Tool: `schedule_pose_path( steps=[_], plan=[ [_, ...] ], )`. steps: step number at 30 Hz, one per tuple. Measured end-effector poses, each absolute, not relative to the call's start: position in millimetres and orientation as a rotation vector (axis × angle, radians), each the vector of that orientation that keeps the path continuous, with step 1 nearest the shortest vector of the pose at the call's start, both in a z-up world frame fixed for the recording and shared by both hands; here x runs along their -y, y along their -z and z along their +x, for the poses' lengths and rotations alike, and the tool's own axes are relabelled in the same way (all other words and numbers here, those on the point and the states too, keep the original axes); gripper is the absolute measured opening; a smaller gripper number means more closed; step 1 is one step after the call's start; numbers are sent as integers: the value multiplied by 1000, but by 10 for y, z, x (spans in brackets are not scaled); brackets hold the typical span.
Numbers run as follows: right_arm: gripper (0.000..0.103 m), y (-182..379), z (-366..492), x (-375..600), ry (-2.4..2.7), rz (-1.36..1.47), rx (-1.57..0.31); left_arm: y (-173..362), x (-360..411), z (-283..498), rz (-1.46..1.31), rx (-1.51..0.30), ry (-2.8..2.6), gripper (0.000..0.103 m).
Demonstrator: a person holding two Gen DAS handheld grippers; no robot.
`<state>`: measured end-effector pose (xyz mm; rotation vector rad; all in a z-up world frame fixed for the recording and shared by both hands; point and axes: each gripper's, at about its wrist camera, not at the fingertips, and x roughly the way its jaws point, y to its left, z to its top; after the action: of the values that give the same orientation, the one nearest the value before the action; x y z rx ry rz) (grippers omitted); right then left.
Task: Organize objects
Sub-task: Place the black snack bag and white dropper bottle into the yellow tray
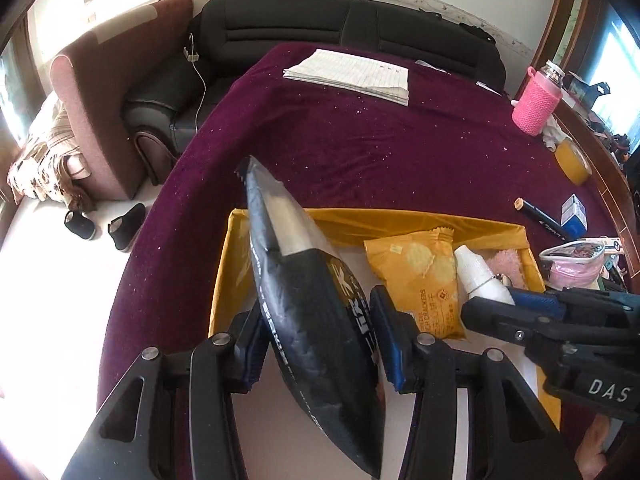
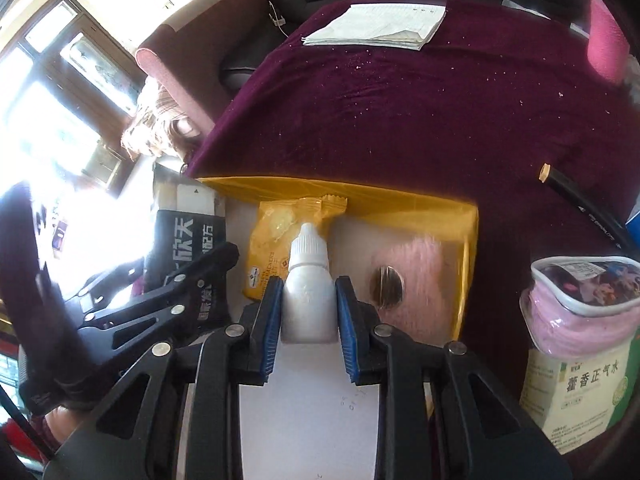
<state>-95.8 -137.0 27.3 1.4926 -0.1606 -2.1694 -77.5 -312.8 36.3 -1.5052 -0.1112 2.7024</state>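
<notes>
My left gripper (image 1: 316,332) is shut on a black snack packet (image 1: 308,300) and holds it upright over the left side of a shallow yellow box (image 1: 400,222). My right gripper (image 2: 306,316) is shut on a small white dropper bottle (image 2: 308,284), above the box's white floor; the bottle also shows in the left wrist view (image 1: 478,276). A yellow cracker packet (image 1: 416,276) lies in the box, also seen in the right wrist view (image 2: 276,240). A pink fluffy item with a round metal piece (image 2: 386,284) lies at the box's right side.
The box sits on a purple tablecloth (image 1: 360,140). A lined notepad (image 1: 352,74) lies far back. A pink-sleeved bottle (image 1: 538,100), yellow tape roll (image 1: 574,162), black pen (image 1: 540,216), pink pouch (image 2: 588,304) and green-white medicine box (image 2: 576,388) stand on the right. A sofa is beyond.
</notes>
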Motion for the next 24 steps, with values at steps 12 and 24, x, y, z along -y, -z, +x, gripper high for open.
schedule_pose_path(
  steps=[12,24],
  plan=[
    [39,-355,-1005,1292,2251,1459,176,-489,3312,-780,-1495,302,-2683,60],
    [59,-1051,-322,537,2398,1197,141,-986,3287,-194,-1371,406,-2752,61]
  ],
)
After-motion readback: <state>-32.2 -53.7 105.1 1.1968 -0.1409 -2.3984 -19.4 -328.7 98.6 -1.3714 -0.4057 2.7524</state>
